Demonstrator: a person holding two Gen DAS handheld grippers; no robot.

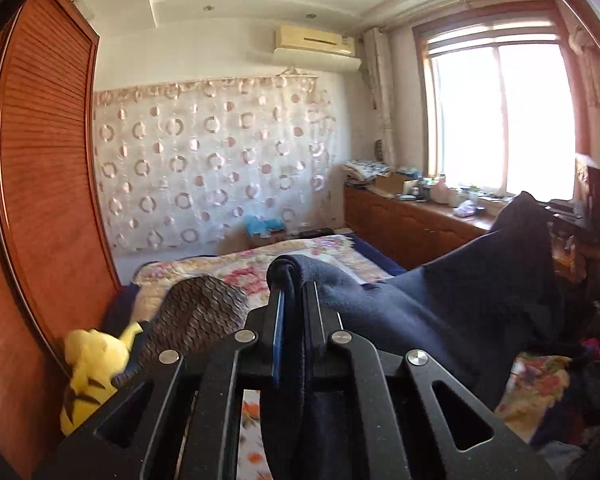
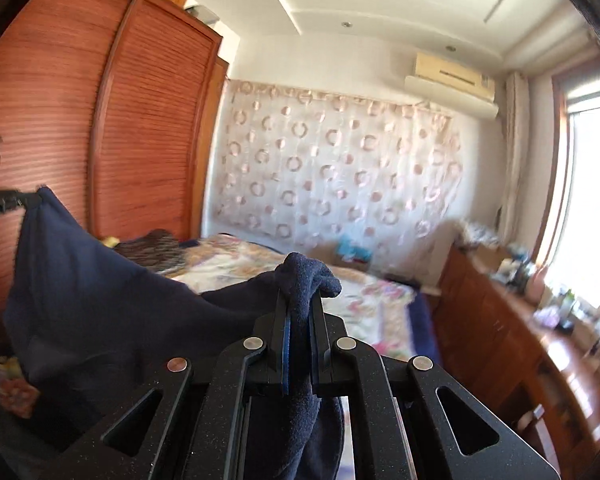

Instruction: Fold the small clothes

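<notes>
Two tools, left tool (image 1: pixel 296 288) and right tool (image 2: pixel 302 300), clamp the navy garment (image 1: pixel 460 304), stretched level between them.

both grippers, left (image 1: pixel 298 280) and right (image 2: pixel 302 294), are matte black angular linkages with triangular cutouts, round silver pivot pins and blue finger pads.

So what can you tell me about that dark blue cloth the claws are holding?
The dark blue cloth looks soft and fuzzy, like fleece or knit. It hangs stretched in the air above the flowery bed, sagging in the middle. The left claw is shut on one bunched corner, and the right claw is shut on another, with a small tuft poking past the tips. Its lower part drops out of sight, so its whole shape can't be told.
</notes>
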